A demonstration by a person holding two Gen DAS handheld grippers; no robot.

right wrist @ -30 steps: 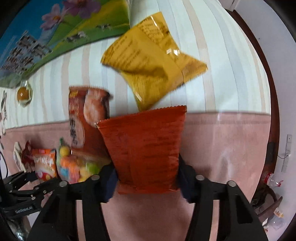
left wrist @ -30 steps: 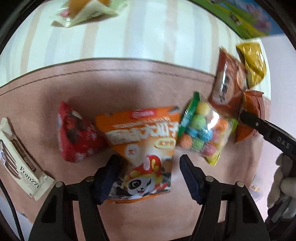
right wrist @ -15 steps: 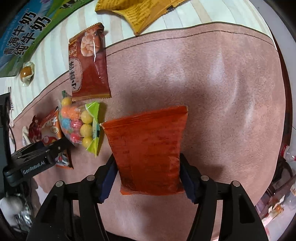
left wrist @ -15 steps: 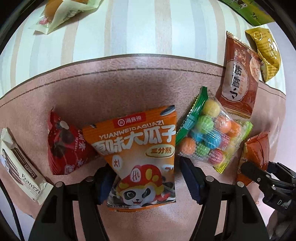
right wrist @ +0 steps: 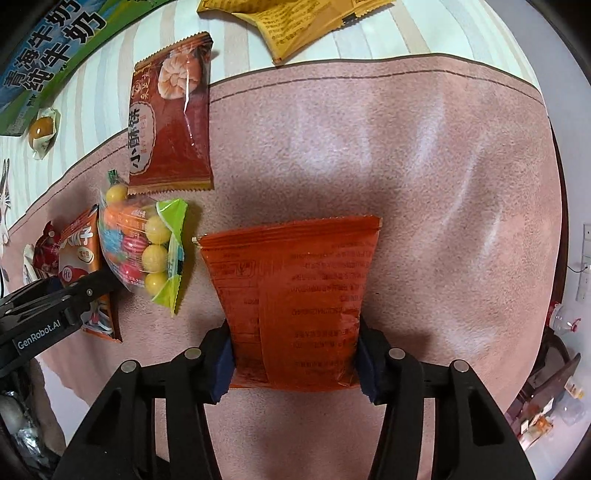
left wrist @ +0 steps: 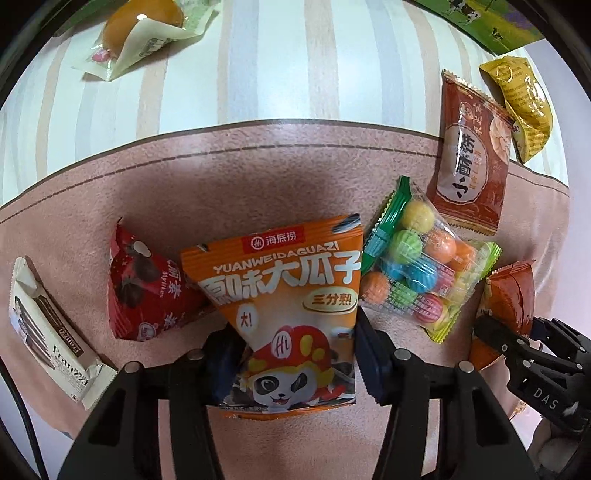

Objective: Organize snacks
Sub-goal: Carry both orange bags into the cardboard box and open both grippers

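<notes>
The left gripper [left wrist: 295, 354], jaws just closed, pinches one orange seed packet [left wrist: 291, 295]; the right gripper [right wrist: 295, 354], likewise just closed, clamps one dark orange packet [right wrist: 295, 295] (back side up). One candy bag [right wrist: 142, 247] lies left, beside one brown packet [right wrist: 170, 118]. Bare pink mat [right wrist: 424, 184] fills the right; one yellow packet [right wrist: 295, 26] lies beyond its far edge.

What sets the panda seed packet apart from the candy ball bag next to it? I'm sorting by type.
1. The panda seed packet is opaque orange with printed text and a cartoon panda; the candy ball bag is clear, showing coloured balls.
2. The seed packet sits between the left tongs; the candy bag lies free on the pink mat.

Both are small sealed snack packs.
</notes>
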